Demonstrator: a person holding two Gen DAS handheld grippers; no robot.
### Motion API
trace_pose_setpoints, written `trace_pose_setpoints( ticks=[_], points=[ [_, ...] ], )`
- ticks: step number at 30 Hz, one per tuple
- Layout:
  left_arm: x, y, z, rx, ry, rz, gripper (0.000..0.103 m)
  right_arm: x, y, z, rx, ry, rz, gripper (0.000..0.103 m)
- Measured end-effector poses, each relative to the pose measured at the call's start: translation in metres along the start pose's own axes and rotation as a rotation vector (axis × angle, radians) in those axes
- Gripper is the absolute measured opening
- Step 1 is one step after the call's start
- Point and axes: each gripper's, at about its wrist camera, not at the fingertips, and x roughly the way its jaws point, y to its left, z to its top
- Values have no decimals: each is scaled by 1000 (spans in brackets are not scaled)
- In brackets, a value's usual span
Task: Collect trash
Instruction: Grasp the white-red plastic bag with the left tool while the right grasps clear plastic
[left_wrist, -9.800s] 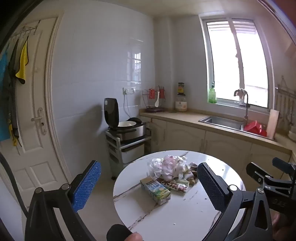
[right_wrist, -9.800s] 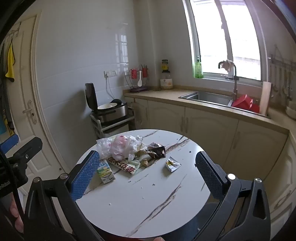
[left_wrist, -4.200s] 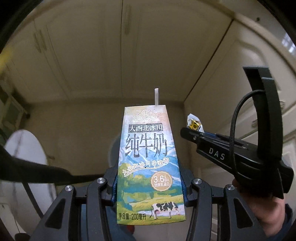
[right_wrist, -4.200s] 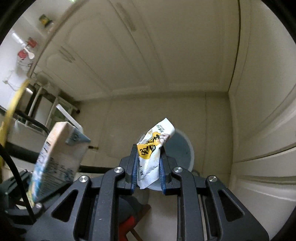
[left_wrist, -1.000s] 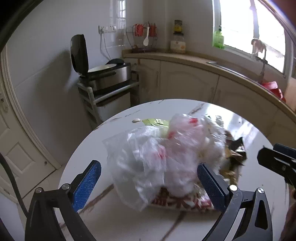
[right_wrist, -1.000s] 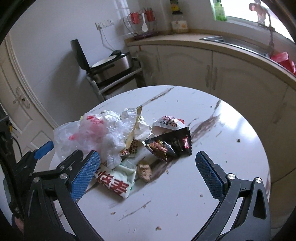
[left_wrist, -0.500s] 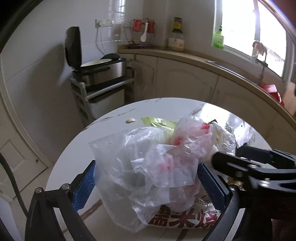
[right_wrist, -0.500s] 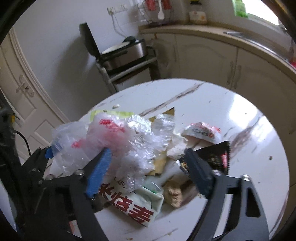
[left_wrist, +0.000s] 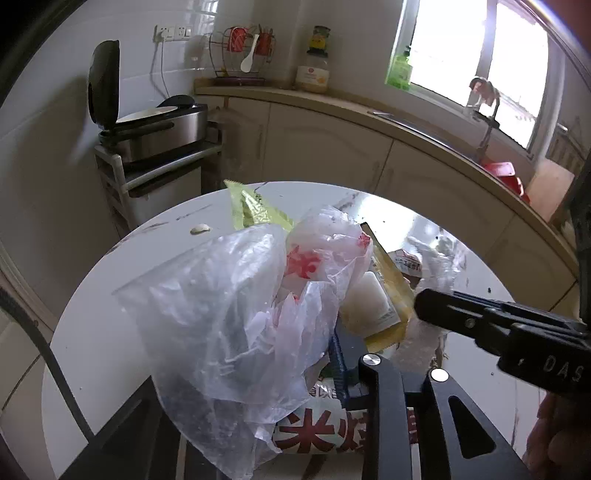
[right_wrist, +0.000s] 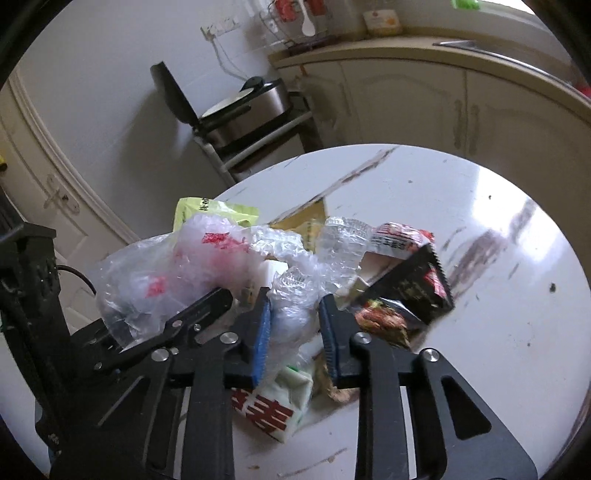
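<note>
Left gripper (left_wrist: 295, 354) just closed, apparently gripping bag (left_wrist: 229, 325) | right gripper (right_wrist: 294, 332) just closed, pinching plastic wrap (right_wrist: 291, 295) | table (right_wrist: 480, 332), wrappers at 2 o'clock

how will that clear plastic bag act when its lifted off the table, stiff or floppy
Probably floppy: the clear plastic bag is thin and crumpled, sagging in loose folds around the left tool, whose jaws have just been closing on it. It looks light, mostly air. It may drag neighbours along, since it drapes over the red-lettered wrapper.

Clear plastic bag (left_wrist: 229, 317) with red print; yellow-green wrapper (left_wrist: 251, 208); black snack packet (right_wrist: 413, 291); white marble table (right_wrist: 498, 295) with brown veins.
</note>
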Motion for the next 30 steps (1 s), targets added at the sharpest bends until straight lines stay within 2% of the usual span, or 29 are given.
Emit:
trace_pose_setpoints(
  ticks=[4, 8, 10, 12, 14, 15, 17, 18, 23, 30],
  points=[
    [-6, 7, 0, -9, -6, -6, 25, -8, -6, -3, 15, -4, -7, 23],
    [-5, 6, -1, -9, 7, 13, 27, 1, -3, -2, 10, 23, -40, 33],
    [-8, 8, 0, -22, 12, 12, 28, 10, -1, -2, 6, 33, -48, 32],
    [-16, 11, 0, -26, 3, 25, 30, 9, -1, -4, 13, 32, -33, 26],
    [-25, 12, -3, -41, -9, 53, 48, 5, -2, -6, 15, 24, -19, 25],
    [-28, 14, -5, -53, -18, 45, 50, 2, -2, -6, 15, 19, -17, 25],
    [-30, 14, -10, -66, -14, 15, 35, -2, -3, -7, 16, 15, -5, 24],
    [-28, 15, -12, -76, 1, -6, 20, -2, -3, -8, 12, 16, -7, 24],
    [-34, 25, -12, -107, 1, -29, 19, -4, 3, -10, 4, 13, 14, 23],
    [-75, 24, -20, -72, -73, -26, 17, -25, -1, -16, 21, -28, 42, 22]
  ],
)
